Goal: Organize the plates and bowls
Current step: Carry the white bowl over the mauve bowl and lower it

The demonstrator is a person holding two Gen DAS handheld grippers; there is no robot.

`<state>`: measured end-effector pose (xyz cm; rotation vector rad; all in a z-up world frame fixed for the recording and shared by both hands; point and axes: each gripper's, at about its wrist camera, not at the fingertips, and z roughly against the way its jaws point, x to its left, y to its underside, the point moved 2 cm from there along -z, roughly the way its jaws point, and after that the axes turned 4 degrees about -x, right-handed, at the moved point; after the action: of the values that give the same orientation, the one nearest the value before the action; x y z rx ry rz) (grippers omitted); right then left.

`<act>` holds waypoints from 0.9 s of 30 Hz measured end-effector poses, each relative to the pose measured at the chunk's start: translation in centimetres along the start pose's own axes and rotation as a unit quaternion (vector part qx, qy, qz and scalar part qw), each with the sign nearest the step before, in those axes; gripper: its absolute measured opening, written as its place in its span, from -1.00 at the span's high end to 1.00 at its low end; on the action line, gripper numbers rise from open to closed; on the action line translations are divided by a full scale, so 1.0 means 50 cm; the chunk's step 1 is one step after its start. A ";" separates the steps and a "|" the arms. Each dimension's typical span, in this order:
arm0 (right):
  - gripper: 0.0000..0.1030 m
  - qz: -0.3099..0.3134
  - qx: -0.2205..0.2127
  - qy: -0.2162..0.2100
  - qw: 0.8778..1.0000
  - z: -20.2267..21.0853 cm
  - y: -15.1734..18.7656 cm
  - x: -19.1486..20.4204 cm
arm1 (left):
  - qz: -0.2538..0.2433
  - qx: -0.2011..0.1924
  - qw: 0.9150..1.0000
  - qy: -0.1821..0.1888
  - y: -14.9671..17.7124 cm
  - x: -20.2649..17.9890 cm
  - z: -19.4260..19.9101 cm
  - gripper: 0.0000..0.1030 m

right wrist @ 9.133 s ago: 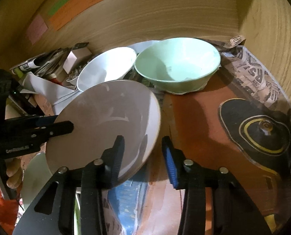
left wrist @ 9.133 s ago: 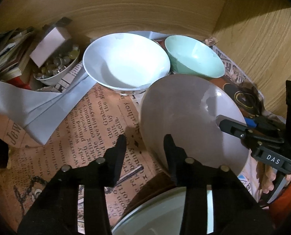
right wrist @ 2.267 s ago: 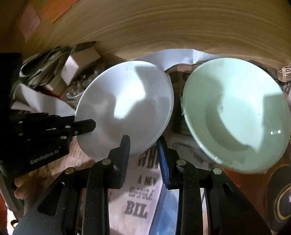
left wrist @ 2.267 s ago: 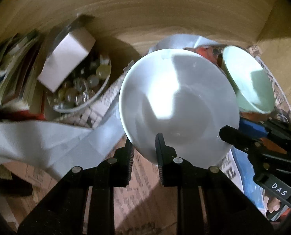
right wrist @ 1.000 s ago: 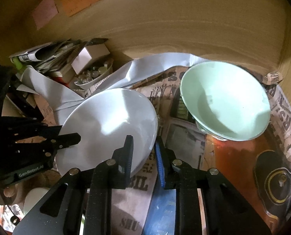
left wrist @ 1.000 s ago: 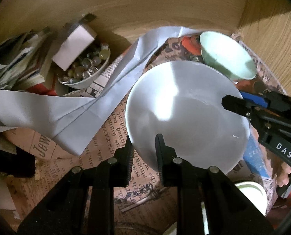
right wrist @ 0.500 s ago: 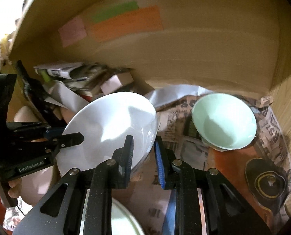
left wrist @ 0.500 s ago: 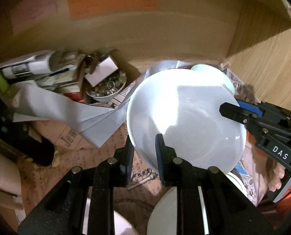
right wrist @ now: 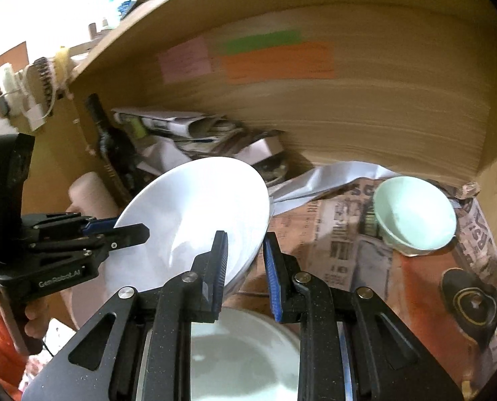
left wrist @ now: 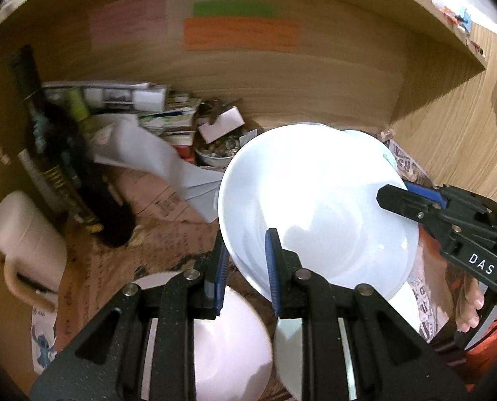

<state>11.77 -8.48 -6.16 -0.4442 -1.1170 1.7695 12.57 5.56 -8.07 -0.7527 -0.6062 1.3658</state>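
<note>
A large white bowl (left wrist: 318,207) is held in the air between both grippers. My left gripper (left wrist: 245,260) is shut on its near-left rim. My right gripper (right wrist: 245,260) is shut on its opposite rim, and the bowl shows tilted in the right wrist view (right wrist: 195,220). The right gripper also shows at the bowl's right edge in the left wrist view (left wrist: 449,214). A mint green bowl (right wrist: 415,214) sits on the newspaper at the back right. A pale pink plate (left wrist: 228,344) and a white plate (left wrist: 405,307) lie below the held bowl. A pale plate (right wrist: 245,354) lies under my right gripper.
Wooden walls enclose the shelf at the back and right (right wrist: 399,107). A small dish of trinkets (left wrist: 215,153), stacked papers (left wrist: 124,100), a dark bottle (left wrist: 68,167) and a beige mug (left wrist: 27,244) crowd the left. Crumpled white paper (right wrist: 332,180) lies on the newspaper lining.
Both grippers have lifted the white bowl up and back from the shelf floor, away from the green bowl. The plates below have come into view.
</note>
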 end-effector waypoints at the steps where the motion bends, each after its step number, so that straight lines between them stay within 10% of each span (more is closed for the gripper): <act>1: 0.61 0.003 0.000 -0.004 1.000 0.000 0.002 0.009 | 0.003 -0.003 1.000 -0.003 0.006 0.004 0.007 0.59; 27: 0.61 0.048 0.042 -0.077 0.995 -0.051 0.061 0.177 | 0.070 -0.026 0.995 -0.064 0.155 0.147 0.129 0.59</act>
<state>7.75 0.05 -8.48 -0.3188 -1.1395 1.9536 3.64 13.97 -10.32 -0.7653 -0.7036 1.5417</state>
